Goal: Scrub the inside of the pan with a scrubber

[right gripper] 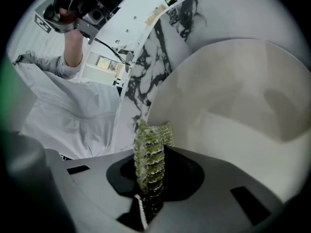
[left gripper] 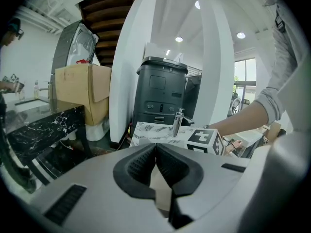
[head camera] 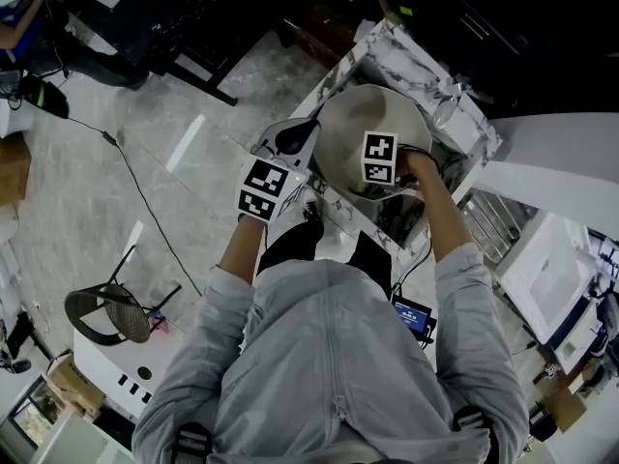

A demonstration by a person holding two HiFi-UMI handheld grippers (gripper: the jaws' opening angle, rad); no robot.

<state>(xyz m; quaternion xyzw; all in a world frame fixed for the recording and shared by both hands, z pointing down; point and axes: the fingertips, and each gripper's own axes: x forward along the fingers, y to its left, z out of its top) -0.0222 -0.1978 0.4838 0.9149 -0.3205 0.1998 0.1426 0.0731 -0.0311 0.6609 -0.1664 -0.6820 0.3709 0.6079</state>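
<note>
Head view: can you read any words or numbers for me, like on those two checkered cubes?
No readable words or numbers in any view.
Left cube: only black-and-white squares, no letters.
Right cube: the same kind of pattern.
Small blue screen: too small to read.

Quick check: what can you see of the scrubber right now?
The scrubber is a green, coarse-looking mesh pad with pale flecks. It is squeezed thin and stands on edge between the jaws of the right gripper. Its top end sticks out past the jaws and appears to press on the pale inside of the pan, near the rim.
</note>
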